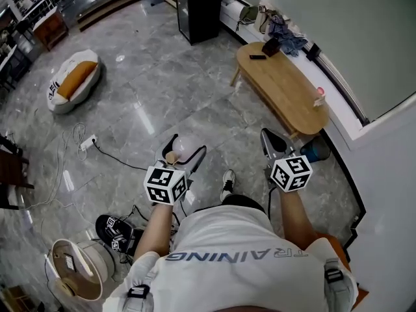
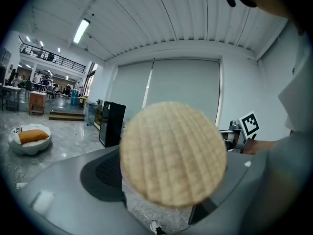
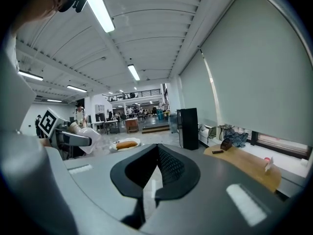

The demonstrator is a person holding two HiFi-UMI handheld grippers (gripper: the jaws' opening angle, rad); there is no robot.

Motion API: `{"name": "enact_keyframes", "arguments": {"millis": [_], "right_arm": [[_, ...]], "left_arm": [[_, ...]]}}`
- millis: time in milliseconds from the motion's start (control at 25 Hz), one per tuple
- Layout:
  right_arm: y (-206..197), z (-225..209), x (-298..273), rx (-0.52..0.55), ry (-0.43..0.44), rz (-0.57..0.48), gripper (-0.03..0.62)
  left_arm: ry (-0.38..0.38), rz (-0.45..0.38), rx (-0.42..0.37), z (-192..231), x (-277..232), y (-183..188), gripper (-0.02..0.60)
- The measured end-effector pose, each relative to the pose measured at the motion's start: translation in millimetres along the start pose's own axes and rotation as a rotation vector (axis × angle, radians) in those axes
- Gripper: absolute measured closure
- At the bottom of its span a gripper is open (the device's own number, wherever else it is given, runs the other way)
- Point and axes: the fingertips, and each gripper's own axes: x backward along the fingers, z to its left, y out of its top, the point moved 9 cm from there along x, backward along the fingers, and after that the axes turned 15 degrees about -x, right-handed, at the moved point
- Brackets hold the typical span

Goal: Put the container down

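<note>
Container [image 2: 173, 153] is off the ground, pinched across its clear body by the left hand-held gripper [image 1: 187, 144], whose jaws stand wide around it. It hangs over the grey floor [image 1: 162, 83] in front of the person, well apart from the wooden table [image 1: 286, 93]. Its round, cork-coloured lid faces back along the jaws, so it seems to lie on its side in the grip. The right hand-held gripper [image 3: 156, 153] has its jaws pressed together with nothing between them.

The main risk, as I judge it, is a drop. There is only hard floor beneath, and the clear body looks crinkled and thin, though the close view is too blurred to tell glass from plastic. If the jaws loosen before the container rests on something, it would fall and perhaps crack or shed its lid.

A second risk is the lie of the container. Set down sideways, a round body could roll, and the table is narrow with a curved edge. Turning it upright first would help.

The table is not bare either: small dark items sit at its far end and a small pinkish thing near its right edge, so a careless placement could knock one.

A cable [image 1: 114, 156] trails across the floor to the person's left and could catch a foot.

As for writing, the person's shirt [image 1: 240, 252] reads "TRAINING", seen upside down from above. The cubes on the hand-held grippers carry only square black-and-white markers.
</note>
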Motion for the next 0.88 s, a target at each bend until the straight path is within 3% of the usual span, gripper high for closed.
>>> {"name": "enact_keyframes", "arguments": {"millis": [360,640,880], "right_arm": [[35,-46,-89,-0.012,0.068,0.029,0.577],[70,-91,-160,-0.003,0.128,0.059,0.577],[99,-150,-203,-0.018,0.127,0.051,0.577]], "left_arm": [[0.080,0.020,-0.028,40,-71,23,0.181],[0.127,0.025,0.016,64,-138,38,0.181],[0.143,0.033,0.020,77,-210,53,0.181]]}}
